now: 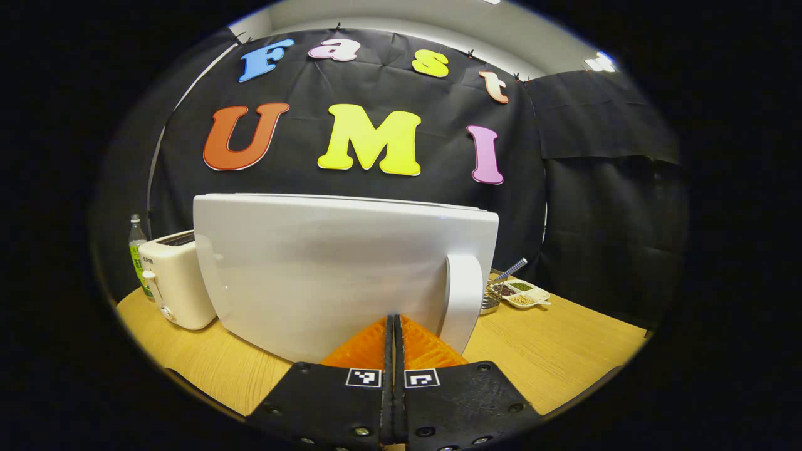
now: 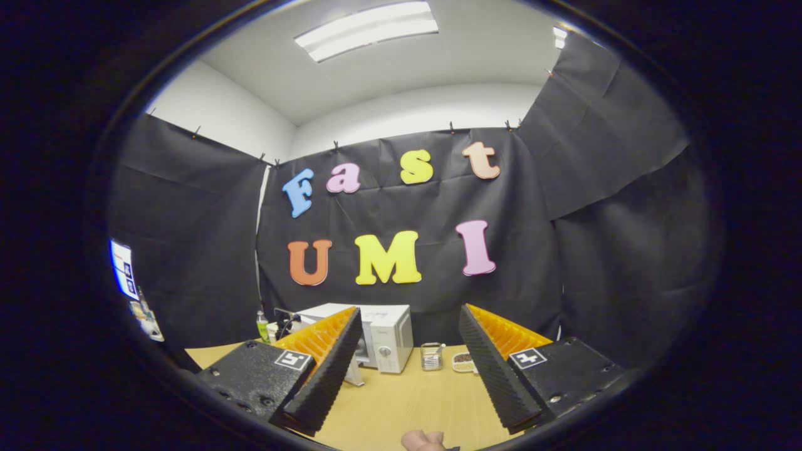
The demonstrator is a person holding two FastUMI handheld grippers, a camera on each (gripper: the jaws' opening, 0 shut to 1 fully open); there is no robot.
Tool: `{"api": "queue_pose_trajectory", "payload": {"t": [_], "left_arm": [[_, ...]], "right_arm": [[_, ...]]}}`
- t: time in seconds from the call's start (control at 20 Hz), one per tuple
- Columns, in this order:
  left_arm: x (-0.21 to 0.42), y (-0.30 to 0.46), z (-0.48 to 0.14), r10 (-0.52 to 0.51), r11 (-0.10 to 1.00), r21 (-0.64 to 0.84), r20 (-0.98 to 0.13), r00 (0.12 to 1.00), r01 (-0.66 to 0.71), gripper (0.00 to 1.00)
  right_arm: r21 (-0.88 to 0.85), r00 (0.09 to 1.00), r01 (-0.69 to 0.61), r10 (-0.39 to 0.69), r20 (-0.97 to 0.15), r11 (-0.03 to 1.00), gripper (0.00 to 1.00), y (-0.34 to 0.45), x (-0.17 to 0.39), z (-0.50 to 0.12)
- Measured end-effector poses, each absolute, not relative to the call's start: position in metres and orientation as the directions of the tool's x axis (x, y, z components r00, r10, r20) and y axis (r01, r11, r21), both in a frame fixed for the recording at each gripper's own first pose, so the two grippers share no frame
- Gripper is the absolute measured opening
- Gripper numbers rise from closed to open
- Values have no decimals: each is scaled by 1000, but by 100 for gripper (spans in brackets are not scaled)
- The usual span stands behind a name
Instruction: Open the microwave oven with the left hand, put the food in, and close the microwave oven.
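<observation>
Two grippers, one microwave oven, one wooden table.

Left gripper (image 1: 393,326): in the left gripper view its fingers lie pressed together, tips right up against the white door (image 1: 326,269) of the microwave oven, low on the door and just left of the door handle (image 1: 462,300). Nothing sits between the fingers. The door spans most of the view and appears swung out toward the camera; whether the tips touch it cannot be told.

Right gripper (image 2: 410,351): in the right gripper view its fingers stand spread wide and empty, raised above the table (image 2: 401,401). The microwave oven (image 2: 385,338) stands well beyond the tips, at the table's far edge, seen in the gap between the fingers and partly behind the left-hand finger.

Other items, left gripper view: a cream toaster (image 1: 175,282) left of the door; a bottle (image 1: 136,254) behind the toaster; a divided dish of small foods (image 1: 521,293) and a metal container (image 1: 490,300) right of the handle.

Other items, right gripper view: part of a hand (image 2: 423,440) at the bottom edge.
</observation>
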State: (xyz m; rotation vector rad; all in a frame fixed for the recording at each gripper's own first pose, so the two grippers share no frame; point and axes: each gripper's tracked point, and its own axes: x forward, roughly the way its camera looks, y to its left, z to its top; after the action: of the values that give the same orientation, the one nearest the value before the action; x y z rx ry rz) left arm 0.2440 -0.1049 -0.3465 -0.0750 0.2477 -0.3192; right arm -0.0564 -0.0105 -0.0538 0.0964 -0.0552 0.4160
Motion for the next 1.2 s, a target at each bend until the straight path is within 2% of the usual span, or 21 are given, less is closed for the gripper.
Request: {"api": "queue_pose_trajectory", "payload": {"t": [0.2,0.35,0.4,0.45,0.5,0.6,0.65,0.7,0.75,0.95,1.2], "left_arm": [[272,-122,-354,-322,941,-187,-251,913,281,0],[296,-126,-358,-293,950,-189,-272,917,248,0],[305,-129,-359,-283,953,-188,-275,919,238,0],[315,-133,-359,-272,956,-187,-280,921,226,0],[324,-134,-362,-259,959,-188,-293,920,210,0],[332,-140,-370,-251,960,-208,-330,910,189,2],[330,-141,-375,-256,958,-217,-364,896,186,2],[329,-145,-377,-252,958,-224,-368,895,178,2],[327,-148,-376,-248,960,-217,-367,896,177,2],[304,-154,-362,-271,957,-200,-351,897,211,1],[260,-146,-315,-284,955,-169,-274,919,245,1]], "right_arm": [[92,908,-419,416,48,903,99,-9,-46,-63],[90,912,-411,411,19,907,99,-10,-42,-71],[91,912,-409,410,12,908,90,-9,-42,-72],[89,912,-408,409,6,909,89,-10,-43,-72],[85,914,-404,405,1,911,99,-11,-43,-73],[79,921,-390,391,1,918,99,-15,-45,-71],[78,924,-383,384,4,921,89,-16,-46,-69],[77,924,-381,381,7,922,90,-16,-48,-68],[76,925,-380,380,8,922,99,-15,-49,-68],[87,924,-381,383,-2,920,99,-12,-53,-69],[106,919,-391,393,-5,914,99,-1,-61,-70]]}}
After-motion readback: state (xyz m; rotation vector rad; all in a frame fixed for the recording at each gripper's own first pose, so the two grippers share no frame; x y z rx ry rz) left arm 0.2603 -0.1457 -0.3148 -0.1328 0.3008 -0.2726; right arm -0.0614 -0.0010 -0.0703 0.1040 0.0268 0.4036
